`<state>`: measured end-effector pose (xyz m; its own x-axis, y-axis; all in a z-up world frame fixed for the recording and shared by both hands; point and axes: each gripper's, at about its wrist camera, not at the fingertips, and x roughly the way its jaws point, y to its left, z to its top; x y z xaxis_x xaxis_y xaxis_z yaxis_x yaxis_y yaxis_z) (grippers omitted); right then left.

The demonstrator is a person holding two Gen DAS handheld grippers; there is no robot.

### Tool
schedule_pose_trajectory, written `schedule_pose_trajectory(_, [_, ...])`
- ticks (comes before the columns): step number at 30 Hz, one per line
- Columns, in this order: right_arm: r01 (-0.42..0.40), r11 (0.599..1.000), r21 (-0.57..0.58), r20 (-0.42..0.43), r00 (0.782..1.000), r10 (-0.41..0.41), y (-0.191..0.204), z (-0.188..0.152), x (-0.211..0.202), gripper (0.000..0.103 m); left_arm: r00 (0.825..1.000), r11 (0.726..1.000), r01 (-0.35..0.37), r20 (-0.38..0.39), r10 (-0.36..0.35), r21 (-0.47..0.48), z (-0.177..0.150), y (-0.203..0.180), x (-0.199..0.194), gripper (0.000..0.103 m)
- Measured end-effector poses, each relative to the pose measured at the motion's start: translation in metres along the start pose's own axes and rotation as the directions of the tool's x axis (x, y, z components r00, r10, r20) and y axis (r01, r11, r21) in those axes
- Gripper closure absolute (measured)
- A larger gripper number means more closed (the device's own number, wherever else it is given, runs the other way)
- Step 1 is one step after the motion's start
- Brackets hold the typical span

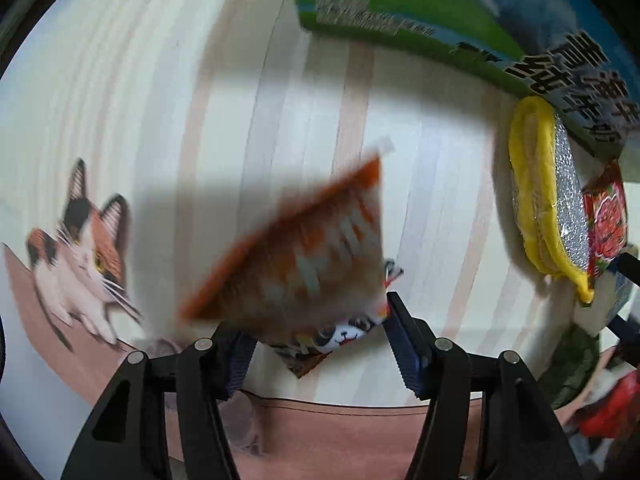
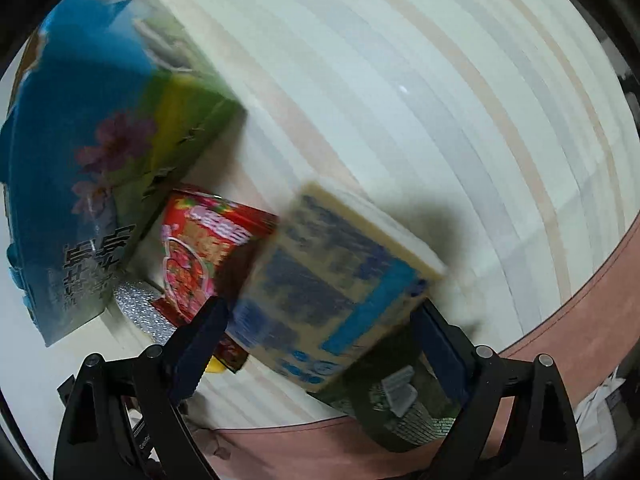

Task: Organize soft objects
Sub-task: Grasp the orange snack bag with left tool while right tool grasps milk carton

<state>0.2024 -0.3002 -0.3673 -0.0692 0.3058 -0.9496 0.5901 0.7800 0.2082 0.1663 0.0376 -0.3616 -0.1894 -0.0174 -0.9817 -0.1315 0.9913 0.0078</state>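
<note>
In the left wrist view my left gripper (image 1: pixel 316 328) is closed on a blurred orange-and-white striped soft pouch (image 1: pixel 304 256) with a cat face at its lower end; it hangs above the striped cloth. In the right wrist view my right gripper (image 2: pixel 320 320) is closed on a blurred blue-and-cream sponge pack (image 2: pixel 332 280), tilted above the cloth. A yellow scrub sponge with a silver side (image 1: pixel 548 200) lies at the right of the left wrist view, next to a red snack packet (image 1: pixel 606 224). The red packet (image 2: pixel 200 248) also shows in the right wrist view.
A large blue-and-green bag (image 1: pixel 440 12) lies at the far right; it also fills the left of the right wrist view (image 2: pixel 88 152). A dark green packet (image 2: pixel 404 408) lies under the sponge pack. The striped tablecloth (image 1: pixel 160 100) has a printed cat (image 1: pixel 80 248) and a brown border (image 2: pixel 580 320).
</note>
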Motion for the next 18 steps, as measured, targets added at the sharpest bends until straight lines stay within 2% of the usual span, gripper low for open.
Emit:
schedule_pose_trajectory(3, [0.035,0.999,-0.034,-0.014,0.999,-0.036,0.008,0.005,0.004,0.009,0.999,0.998,0.049,-0.009,-0.050,-0.029,-0.004,0.010,0.003,0.045])
schedule_pose_trajectory(7, [0.107,0.977,-0.183,-0.047,0.992,-0.118,0.023,0.001,0.013,0.021,0.994,0.993,0.108,-0.029,-0.110,-0.049,-0.004,0.024,0.005,0.045])
schedule_pose_trajectory(9, [0.165,0.940,-0.300,-0.050,0.981,-0.188,0.029,-0.005,0.015,0.027,0.990,0.989,0.136,-0.028,-0.138,-0.053,-0.006,0.030,0.001,0.045])
schedule_pose_trajectory(10, [0.208,0.903,-0.377,-0.049,0.969,-0.244,0.032,-0.010,0.016,0.028,0.988,0.987,0.149,-0.025,-0.150,-0.056,-0.009,0.032,-0.003,0.045])
schedule_pose_trajectory(14, [0.298,0.796,-0.528,-0.039,0.927,-0.373,0.031,-0.028,0.019,0.031,0.979,0.976,0.202,-0.005,-0.203,-0.081,-0.012,0.045,-0.017,0.045])
schedule_pose_trajectory(16, [0.289,0.804,-0.519,-0.023,0.936,-0.352,0.027,-0.031,0.012,0.029,0.976,0.972,0.216,0.007,-0.216,-0.089,-0.017,0.050,-0.022,0.045])
schedule_pose_trajectory(18, [0.271,0.832,-0.484,-0.014,0.948,-0.317,0.021,-0.034,0.004,0.028,0.978,0.974,0.210,0.016,-0.210,-0.086,-0.010,0.056,-0.026,0.045])
